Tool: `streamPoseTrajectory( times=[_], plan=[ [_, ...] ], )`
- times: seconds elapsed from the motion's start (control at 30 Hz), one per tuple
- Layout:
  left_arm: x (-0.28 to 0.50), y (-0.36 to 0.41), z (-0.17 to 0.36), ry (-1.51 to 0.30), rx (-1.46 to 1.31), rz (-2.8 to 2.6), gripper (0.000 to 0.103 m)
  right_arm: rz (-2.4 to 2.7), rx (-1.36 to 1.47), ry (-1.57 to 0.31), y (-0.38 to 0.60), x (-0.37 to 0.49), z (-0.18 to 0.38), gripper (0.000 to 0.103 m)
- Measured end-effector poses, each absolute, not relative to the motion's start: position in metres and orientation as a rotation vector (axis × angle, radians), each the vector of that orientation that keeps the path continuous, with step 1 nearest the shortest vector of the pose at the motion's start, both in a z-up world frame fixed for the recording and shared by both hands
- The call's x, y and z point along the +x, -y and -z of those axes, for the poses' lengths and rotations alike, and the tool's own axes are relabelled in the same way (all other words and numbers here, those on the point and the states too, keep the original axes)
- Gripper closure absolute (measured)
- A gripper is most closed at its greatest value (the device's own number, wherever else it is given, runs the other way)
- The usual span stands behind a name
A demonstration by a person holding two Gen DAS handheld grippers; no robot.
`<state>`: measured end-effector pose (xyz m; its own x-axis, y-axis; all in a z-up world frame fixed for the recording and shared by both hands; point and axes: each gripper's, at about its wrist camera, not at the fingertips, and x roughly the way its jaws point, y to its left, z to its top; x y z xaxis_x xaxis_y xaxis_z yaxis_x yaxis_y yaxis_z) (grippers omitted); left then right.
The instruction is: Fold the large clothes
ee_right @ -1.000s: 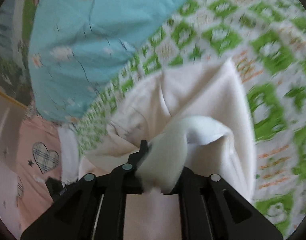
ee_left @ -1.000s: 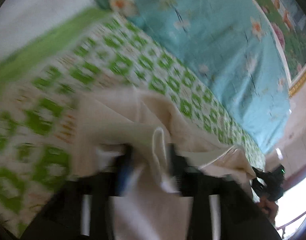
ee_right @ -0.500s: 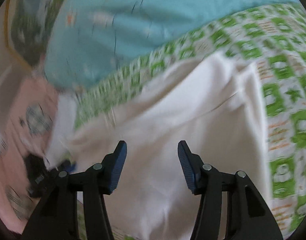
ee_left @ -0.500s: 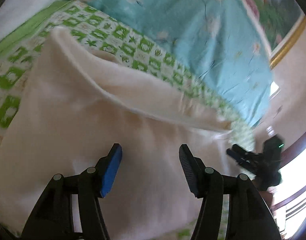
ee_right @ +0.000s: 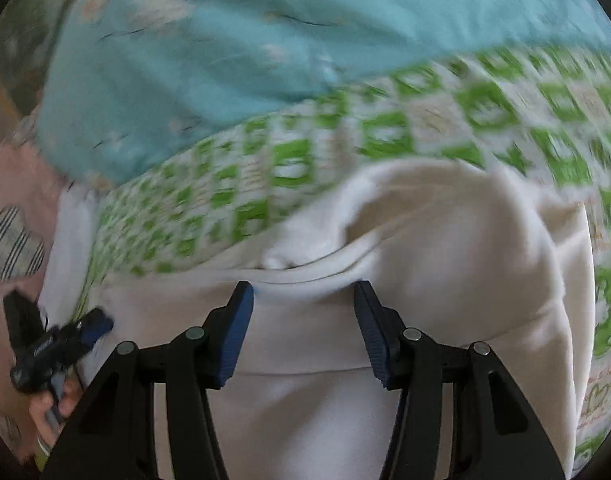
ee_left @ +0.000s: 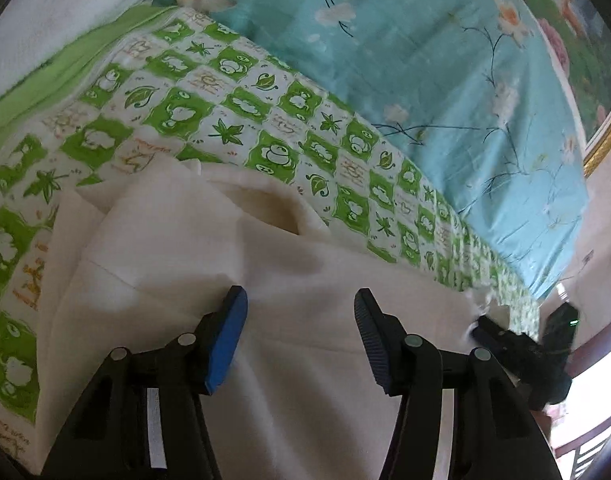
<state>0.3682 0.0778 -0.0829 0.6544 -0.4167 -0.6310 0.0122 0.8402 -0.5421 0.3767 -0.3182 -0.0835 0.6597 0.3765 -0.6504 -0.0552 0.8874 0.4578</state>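
- A second ago both grippers pinched bunched cream cloth; since then each has let go, and the cream garment [ee_left: 289,280] now lies spread on the green-patterned sheet [ee_left: 233,92] instead of hanging from the jaws.
- The left gripper [ee_left: 300,312] hovers over the cloth with its jaws spread wide and nothing between them.
- The right gripper [ee_right: 303,304] is likewise spread and empty, poised just short of a folded edge [ee_right: 305,276] that runs across its view; this frame is smeared with motion.
- The garment sits near the bed's front, doubled over itself, with a loose pocket of cloth [ee_left: 273,208] puffed up at its far side. The release likely lets the fold settle flat.
- Beyond it lies a turquoise floral quilt [ee_left: 425,60], well apart from the work.
- Judging by the layers, one fold is made; smoothing or another fold likely follows.
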Motion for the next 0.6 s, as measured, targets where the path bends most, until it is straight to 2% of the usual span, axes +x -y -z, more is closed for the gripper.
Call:
streamPoseTrajectory(
  times=[0.07, 0.23, 0.3, 0.6],
  plan=[
    [0.366, -0.074, 0.083, -0.824, -0.497, 0.256, 0.047, -0.262, 0.476, -0.83, 0.327, 0.377, 0.097, 0.051],
    [0.351, -0.074, 0.076, -0.848, -0.489, 0.224, 0.046, -0.258, 0.46, -0.817, 0.327, 0.369, 0.086, 0.05],
    [0.328, -0.08, 0.068, -0.84, -0.521, 0.224, 0.042, -0.264, 0.474, -0.815, 0.328, 0.356, 0.081, 0.05],
    [0.207, -0.087, 0.065, -0.84, -0.656, 0.287, 0.037, -0.306, 0.559, -0.774, 0.334, 0.259, 0.07, 0.049]
  ],
)
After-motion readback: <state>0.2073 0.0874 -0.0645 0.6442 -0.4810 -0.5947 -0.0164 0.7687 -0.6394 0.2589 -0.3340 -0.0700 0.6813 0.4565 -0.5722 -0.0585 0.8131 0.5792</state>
